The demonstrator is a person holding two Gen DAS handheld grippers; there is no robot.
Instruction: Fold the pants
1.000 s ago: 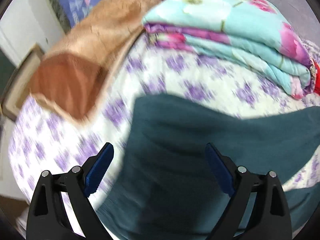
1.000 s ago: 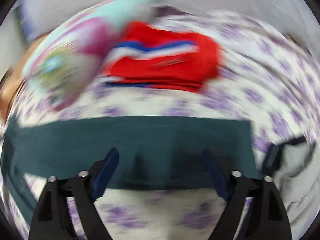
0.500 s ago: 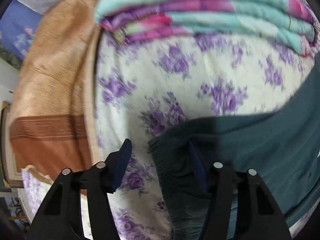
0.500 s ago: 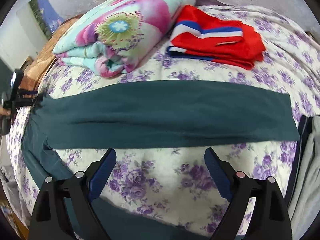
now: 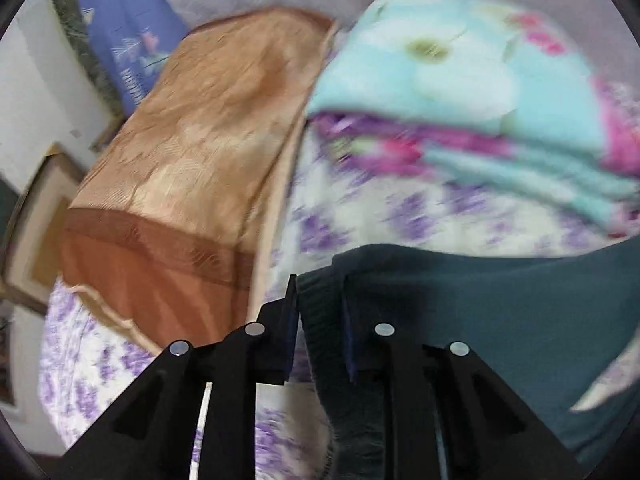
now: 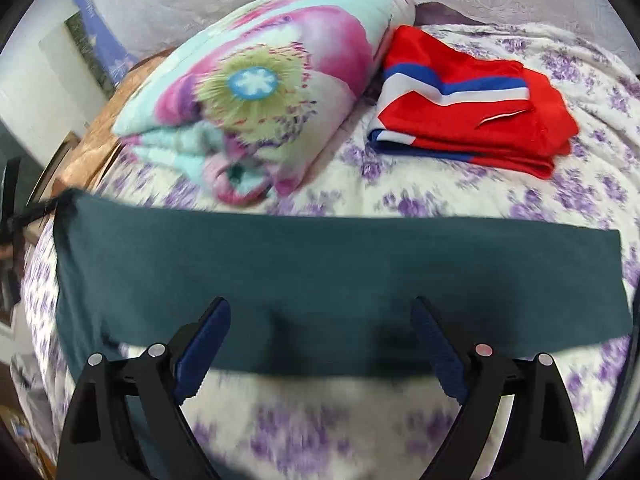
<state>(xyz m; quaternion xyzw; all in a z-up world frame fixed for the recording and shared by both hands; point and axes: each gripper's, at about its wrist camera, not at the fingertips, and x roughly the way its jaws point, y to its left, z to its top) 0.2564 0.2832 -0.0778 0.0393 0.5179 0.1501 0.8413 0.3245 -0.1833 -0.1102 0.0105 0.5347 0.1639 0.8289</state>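
Observation:
Dark teal pants [image 6: 320, 248] lie in a long folded strip across the bed. My left gripper [image 5: 320, 312] is at the strip's left end, its jaws closing with the ribbed corner of the pants [image 5: 480, 312] pinched between the blue pads. In the right wrist view that gripper [image 6: 16, 208] shows as a dark shape at the far left, on the pants' corner. My right gripper [image 6: 320, 308] hangs open over the near edge of the strip's middle, with nothing between its fingers.
A folded floral quilt [image 6: 260, 92] and a folded red, white and blue garment [image 6: 480, 112] lie behind the pants on the purple-flowered sheet [image 6: 440, 196]. A brown and tan blanket [image 5: 192, 168] covers the bed's left end, with framed boards [image 5: 36, 236] beyond.
The left gripper moved to the pants' left corner and its jaws went from wide open to closed on the ribbed edge. The right gripper came closer over the strip, still open.

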